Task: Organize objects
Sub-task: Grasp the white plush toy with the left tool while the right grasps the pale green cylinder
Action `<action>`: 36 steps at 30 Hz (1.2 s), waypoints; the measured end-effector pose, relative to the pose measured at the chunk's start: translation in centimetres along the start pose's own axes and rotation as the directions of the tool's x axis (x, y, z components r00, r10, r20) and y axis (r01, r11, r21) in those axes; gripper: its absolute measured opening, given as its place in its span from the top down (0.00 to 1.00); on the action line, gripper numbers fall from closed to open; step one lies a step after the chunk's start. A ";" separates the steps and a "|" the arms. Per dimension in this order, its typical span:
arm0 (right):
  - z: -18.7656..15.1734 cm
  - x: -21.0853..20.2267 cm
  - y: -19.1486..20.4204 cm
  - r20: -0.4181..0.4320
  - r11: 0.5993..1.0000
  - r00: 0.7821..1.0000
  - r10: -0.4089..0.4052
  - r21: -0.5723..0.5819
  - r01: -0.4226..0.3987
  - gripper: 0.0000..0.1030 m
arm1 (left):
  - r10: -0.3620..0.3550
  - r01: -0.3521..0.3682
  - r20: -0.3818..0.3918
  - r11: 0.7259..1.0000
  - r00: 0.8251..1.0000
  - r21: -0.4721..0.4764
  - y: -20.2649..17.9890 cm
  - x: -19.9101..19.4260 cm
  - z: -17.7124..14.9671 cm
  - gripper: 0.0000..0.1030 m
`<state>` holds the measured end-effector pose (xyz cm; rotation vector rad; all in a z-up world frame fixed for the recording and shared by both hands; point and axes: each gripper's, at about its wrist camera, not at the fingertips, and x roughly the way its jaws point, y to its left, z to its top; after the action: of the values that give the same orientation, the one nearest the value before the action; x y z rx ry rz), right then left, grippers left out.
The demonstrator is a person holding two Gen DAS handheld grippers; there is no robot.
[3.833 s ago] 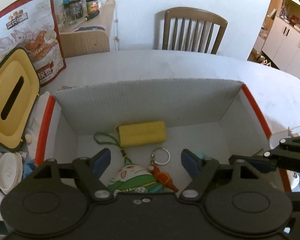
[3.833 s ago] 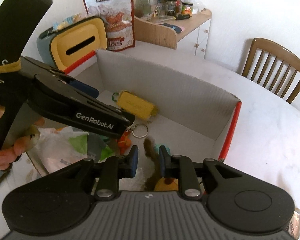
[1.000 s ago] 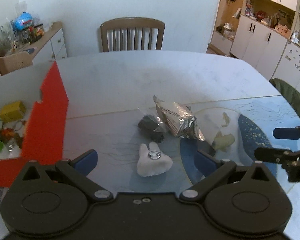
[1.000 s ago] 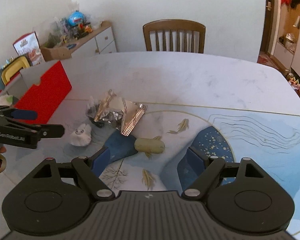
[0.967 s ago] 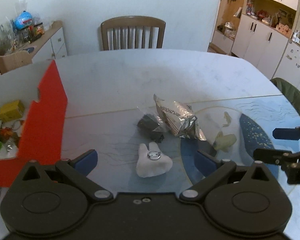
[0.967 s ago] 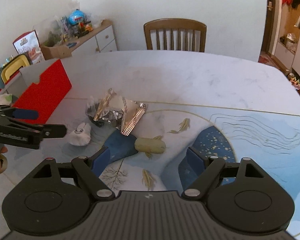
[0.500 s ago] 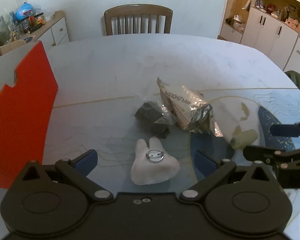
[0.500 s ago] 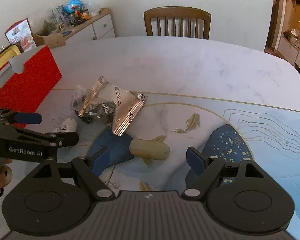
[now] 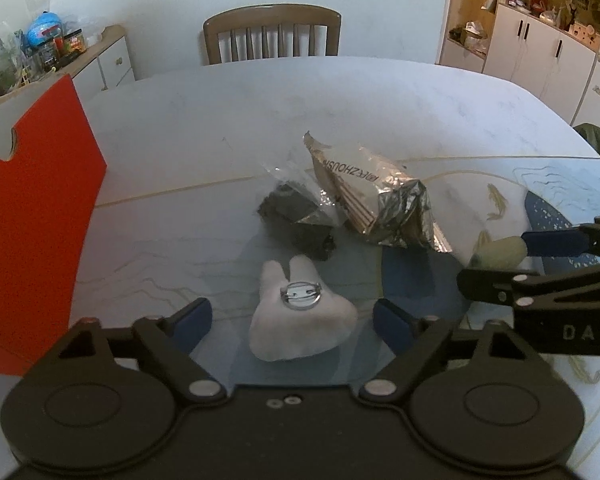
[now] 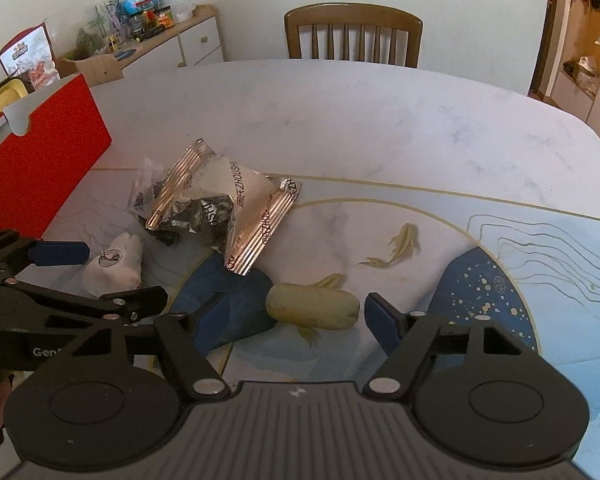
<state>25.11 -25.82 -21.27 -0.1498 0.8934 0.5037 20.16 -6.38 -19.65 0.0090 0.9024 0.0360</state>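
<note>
A white tooth-shaped plush with a round pin on it lies between the open fingers of my left gripper; the same plush shows in the right wrist view. My right gripper is open around a pale green oblong object, which appears at the right in the left wrist view. A crumpled silver foil packet and a clear bag of black items lie just beyond. The red box stands at the left.
A wooden chair stands at the table's far side. A sideboard with jars and toys is at the back left, white cabinets at the back right. A patterned blue mat covers the table's right part.
Both grippers left the box and moved right over the table. In the last second each came down closer, the left over the tooth plush, the right over the green object. Both stay open.
</note>
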 end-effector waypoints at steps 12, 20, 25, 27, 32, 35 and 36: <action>-0.3 0.0 -0.3 -0.006 0.998 0.999 -0.036 0.047 0.036 0.51 | -0.031 0.031 0.003 0.999 1.000 0.009 0.1 -0.7 0.1 0.50; -0.5 -1.2 0.3 -0.004 0.998 1.000 -0.028 0.052 0.028 0.51 | -0.045 0.045 0.016 0.999 0.999 0.016 0.3 -1.7 0.2 0.52; -0.4 -3.0 1.3 0.010 0.999 1.000 -0.008 0.048 0.008 0.51 | -0.071 0.070 0.044 0.997 0.996 0.020 0.8 -3.4 0.4 0.53; -0.3 -3.9 2.0 0.017 0.999 1.000 0.003 0.044 -0.004 0.51 | -0.082 0.082 0.056 0.997 0.995 0.014 1.1 -4.3 0.6 0.53; 0.2 -6.4 3.7 0.038 0.999 0.998 0.040 0.027 -0.041 0.51 | -0.107 0.106 0.085 0.994 0.991 0.010 2.1 -6.7 0.9 0.53; 0.6 -7.9 4.8 0.057 0.998 0.996 0.061 0.013 -0.062 0.51 | -0.120 0.120 0.106 0.993 0.987 0.006 2.9 -8.3 1.1 0.53; 0.8 -8.4 5.3 0.064 0.998 0.996 0.069 0.008 -0.069 0.51 | -0.125 0.125 0.113 0.992 0.986 0.006 3.2 -8.9 1.2 0.53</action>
<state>18.80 -23.97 -13.78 -0.0934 0.8410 0.5654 15.51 -3.51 -11.83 -0.0468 0.7878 -0.0803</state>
